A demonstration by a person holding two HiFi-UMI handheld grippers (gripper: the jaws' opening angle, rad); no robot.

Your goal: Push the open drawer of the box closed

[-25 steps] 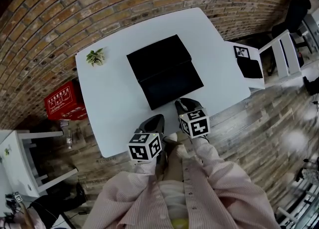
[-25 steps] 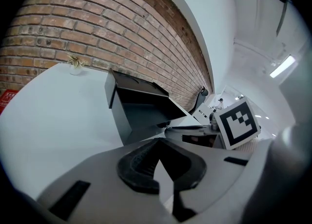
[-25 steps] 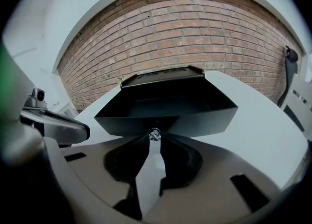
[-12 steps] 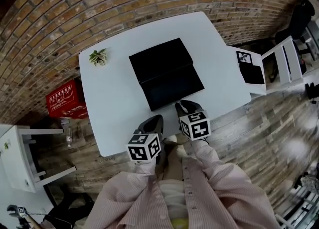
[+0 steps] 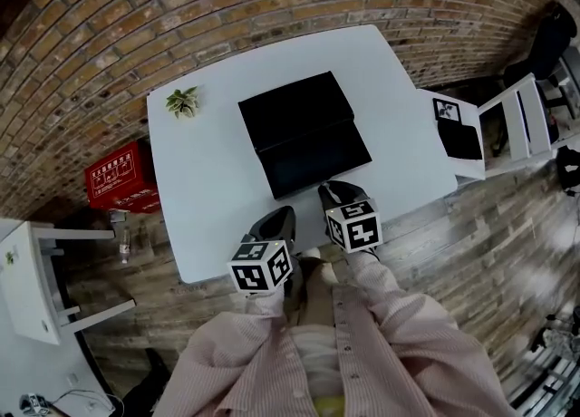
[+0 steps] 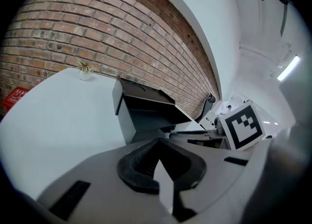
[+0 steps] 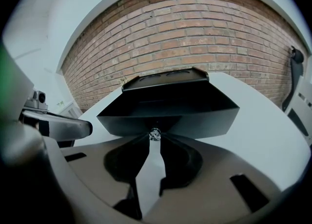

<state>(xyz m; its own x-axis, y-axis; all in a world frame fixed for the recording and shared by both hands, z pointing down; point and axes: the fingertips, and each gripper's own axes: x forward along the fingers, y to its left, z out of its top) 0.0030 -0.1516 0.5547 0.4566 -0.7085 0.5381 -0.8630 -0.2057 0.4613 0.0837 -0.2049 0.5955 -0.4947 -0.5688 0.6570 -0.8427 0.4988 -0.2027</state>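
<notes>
1. Table: white, set before a brick wall. It carries the box and a plant.
2. Box: black, mid-table, with its open side towards the person.
3. Drawer: black, drawn well out of the box towards the table's near edge. In the right gripper view its front panel fills the middle of the picture. Judged status: not yet closed, no part of the push visibly done, and the whole inward travel is left.
4. Right tongs: at the drawer front, tips clenched on the knob. They look well placed to drive the drawer straight in.
5. Left tongs: over the near table edge, beside the drawer and apart from it. The jaws are together with nothing between them. Judged idle for this task.
6. Plant: small and potted, at the far left corner, well clear of the drawer's path.
7. Knob: small and shiny, at the centre of the drawer front, held between the right tips.
</notes>
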